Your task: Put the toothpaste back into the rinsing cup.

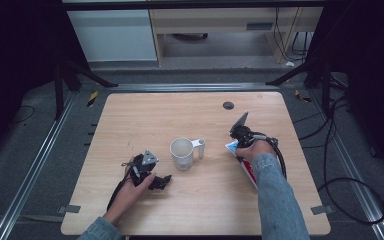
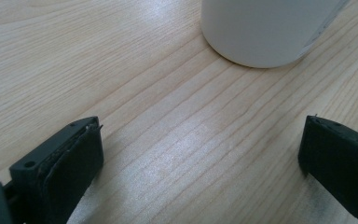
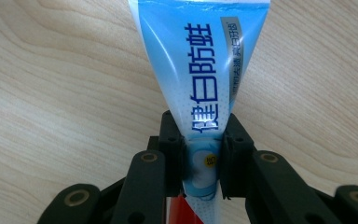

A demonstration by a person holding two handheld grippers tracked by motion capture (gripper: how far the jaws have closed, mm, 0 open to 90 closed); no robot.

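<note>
white mug [image 1: 182, 153] stands beside toothpaste tube [image 3: 200, 79].

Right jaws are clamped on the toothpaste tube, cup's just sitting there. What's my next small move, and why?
Probably lift the toothpaste tube a little off the table. The right gripper already pinches it firmly near its narrow end, so the grasp looks done, and the white cup stands upright and open beside it. The left gripper is open and holds nothing.

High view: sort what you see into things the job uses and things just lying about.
In use: toothpaste tube, clamped in the right gripper; white mug, just ahead of the open left gripper.
Lying about: small white piece beside the mug; cables on the floor.
</note>
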